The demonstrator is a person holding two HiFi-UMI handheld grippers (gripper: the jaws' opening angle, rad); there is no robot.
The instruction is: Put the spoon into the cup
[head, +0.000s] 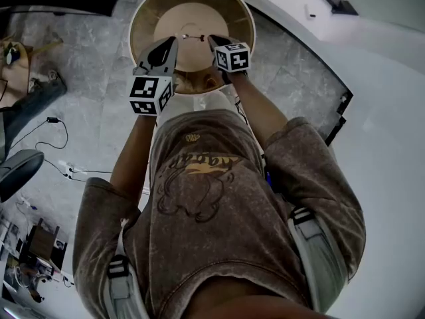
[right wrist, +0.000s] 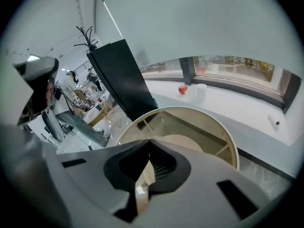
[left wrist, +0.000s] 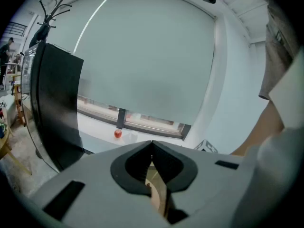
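Left tool [head: 172, 40], right tool [head: 212, 40] both clenched, empty, over round tan table [head: 142, 29]; grey marble floor [head: 99, 111].

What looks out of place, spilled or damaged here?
Nothing looks spilled or damaged. One oddity: the left gripper and the right gripper hover shut and empty over the round table, and no spoon is visible.

Tiny red thing [right wrist: 183, 89] on the window ledge [right wrist: 228, 99], too small to name. The round surface [head: 143, 25] has its near rim hidden behind the left hand-held gripper [head: 166, 44] and the right hand-held gripper [head: 214, 41].
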